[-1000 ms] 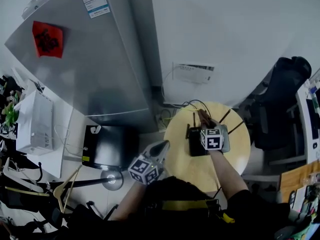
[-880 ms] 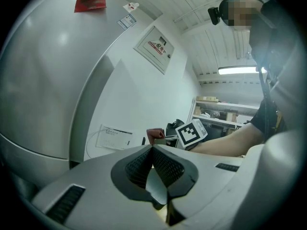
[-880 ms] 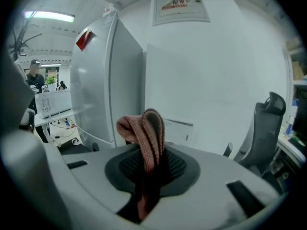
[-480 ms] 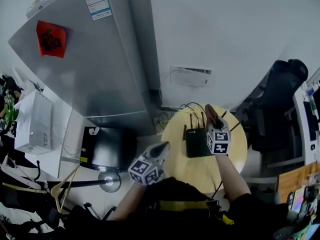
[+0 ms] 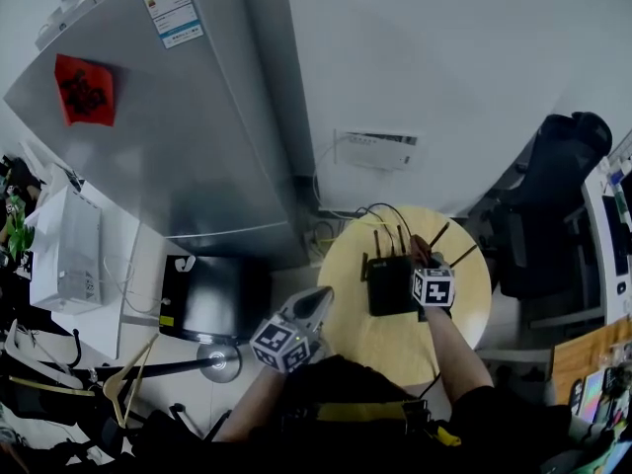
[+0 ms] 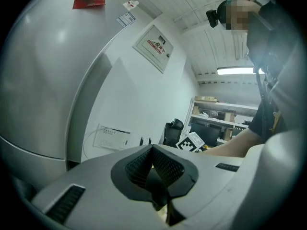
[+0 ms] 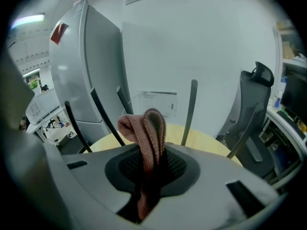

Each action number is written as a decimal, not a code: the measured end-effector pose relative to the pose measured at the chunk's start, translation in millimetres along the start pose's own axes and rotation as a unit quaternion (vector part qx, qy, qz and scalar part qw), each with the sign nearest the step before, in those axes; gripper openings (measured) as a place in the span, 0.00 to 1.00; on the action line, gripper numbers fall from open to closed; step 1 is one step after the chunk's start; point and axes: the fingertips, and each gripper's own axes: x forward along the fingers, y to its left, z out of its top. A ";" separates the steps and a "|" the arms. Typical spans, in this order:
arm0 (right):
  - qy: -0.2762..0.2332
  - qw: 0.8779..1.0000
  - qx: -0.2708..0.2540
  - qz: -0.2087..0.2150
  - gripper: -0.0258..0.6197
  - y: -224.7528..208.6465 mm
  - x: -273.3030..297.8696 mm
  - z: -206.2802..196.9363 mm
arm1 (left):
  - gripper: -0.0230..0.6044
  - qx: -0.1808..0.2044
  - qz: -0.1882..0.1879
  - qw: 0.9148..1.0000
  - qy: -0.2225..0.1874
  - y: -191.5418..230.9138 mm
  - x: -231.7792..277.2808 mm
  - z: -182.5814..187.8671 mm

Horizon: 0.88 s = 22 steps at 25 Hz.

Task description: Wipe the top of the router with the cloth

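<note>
The black router (image 5: 389, 282) lies on the round wooden table (image 5: 395, 339), its thin antennas (image 5: 376, 242) pointing toward the wall. My right gripper (image 5: 423, 258) is at the router's right edge, shut on a pinkish-brown knitted cloth (image 5: 421, 251). In the right gripper view the cloth (image 7: 146, 134) sticks up folded from the shut jaws of the right gripper (image 7: 149, 164), with antennas (image 7: 190, 110) standing ahead. My left gripper (image 5: 318, 300) hangs left of the table, off its edge. In its own view the left gripper (image 6: 156, 178) is shut with nothing in it.
A tall silver fridge (image 5: 148, 136) stands to the left, with a black box (image 5: 212, 294) on the floor below it. A white wall box (image 5: 375, 151) with cables sits behind the table. A black office chair (image 5: 548, 215) is at the right.
My right gripper has slid with the cloth from over the router's top to its right edge, uncovering the router. The left gripper has barely moved.
</note>
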 end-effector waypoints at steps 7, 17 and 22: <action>0.074 0.997 0.006 0.001 0.14 3.7 35.9 -28.3 | 0.04 0.004 0.018 1.000 0.010 18.0 -5.4 4.7; 0.160 0.987 -0.003 0.008 0.14 2.8 64.2 -46.7 | 0.04 0.042 -0.021 0.999 -0.025 16.3 11.8 29.2; 0.138 0.990 -0.009 0.027 0.14 15.5 60.2 -44.0 | 0.04 0.074 -0.034 0.997 -0.017 9.7 24.3 33.9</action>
